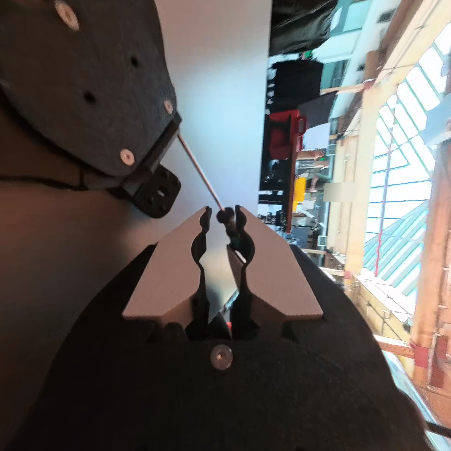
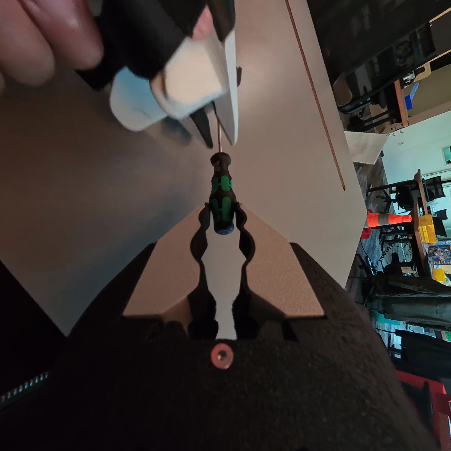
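Observation:
A small screwdriver [image 2: 220,195] with a black and green handle and a thin metal shaft is held above a pale table [image 2: 97,195]. My right gripper [image 2: 222,206] is shut on the lower part of the handle. My left gripper [image 2: 219,144] comes from the opposite side. Its jaws stand apart on either side of the shaft just past the handle's top, with a gap on both sides. In the left wrist view the handle [image 1: 225,217] sits at my left gripper's [image 1: 222,208] tips, against the right finger. The right gripper's dark body [image 1: 85,97] fills the upper left.
A long thin copper-coloured rod [image 2: 314,92] lies on the table beside the grippers; it also shows in the left wrist view [image 1: 200,170]. A person's hand [image 2: 36,44] holds the left gripper. Past the table edge are an orange cone [image 2: 388,218], yellow bins [image 2: 425,229] and a red box [image 1: 280,136].

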`<action>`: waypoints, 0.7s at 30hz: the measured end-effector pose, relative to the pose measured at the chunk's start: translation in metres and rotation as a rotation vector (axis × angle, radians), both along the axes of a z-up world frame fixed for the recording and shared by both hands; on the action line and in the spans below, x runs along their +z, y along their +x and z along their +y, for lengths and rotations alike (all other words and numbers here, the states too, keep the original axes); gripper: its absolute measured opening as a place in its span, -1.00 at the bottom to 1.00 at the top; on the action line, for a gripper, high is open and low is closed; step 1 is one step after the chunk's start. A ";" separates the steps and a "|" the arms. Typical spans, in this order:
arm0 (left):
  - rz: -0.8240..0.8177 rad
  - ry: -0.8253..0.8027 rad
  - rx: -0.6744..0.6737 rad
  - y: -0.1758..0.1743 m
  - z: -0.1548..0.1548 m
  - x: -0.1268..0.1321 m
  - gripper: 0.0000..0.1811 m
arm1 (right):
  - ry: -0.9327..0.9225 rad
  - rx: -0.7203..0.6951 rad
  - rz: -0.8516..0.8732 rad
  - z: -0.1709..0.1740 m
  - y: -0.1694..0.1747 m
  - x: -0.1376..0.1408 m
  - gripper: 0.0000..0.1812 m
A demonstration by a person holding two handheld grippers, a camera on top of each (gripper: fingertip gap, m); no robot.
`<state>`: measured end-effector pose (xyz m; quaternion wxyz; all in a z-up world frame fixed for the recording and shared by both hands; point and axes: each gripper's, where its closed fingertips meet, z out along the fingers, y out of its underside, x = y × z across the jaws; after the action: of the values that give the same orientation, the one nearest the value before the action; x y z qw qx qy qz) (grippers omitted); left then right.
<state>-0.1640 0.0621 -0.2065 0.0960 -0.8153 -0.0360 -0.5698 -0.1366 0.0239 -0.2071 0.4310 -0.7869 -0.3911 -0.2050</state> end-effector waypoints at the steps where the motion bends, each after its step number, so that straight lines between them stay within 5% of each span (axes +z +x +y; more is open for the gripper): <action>1: 0.031 0.002 0.000 0.001 -0.002 -0.005 -0.75 | 0.002 0.002 -0.001 0.000 0.000 0.000 -0.79; 14: -0.052 -0.067 0.064 0.002 0.010 -0.007 -0.97 | 0.004 0.013 0.059 0.002 0.000 -0.003 -0.78; 17: -0.093 -0.103 0.080 0.001 0.010 -0.008 -0.97 | -0.042 -0.025 0.313 0.001 -0.003 -0.006 -0.74; 21: -0.113 -0.111 0.073 0.001 0.008 -0.008 -0.97 | -0.280 -0.060 0.885 -0.007 -0.010 -0.002 -0.36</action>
<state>-0.1629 0.0703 -0.2144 0.0695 -0.7839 -0.1026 -0.6083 -0.1469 0.0172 -0.2093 0.4399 -0.8604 -0.1703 0.1930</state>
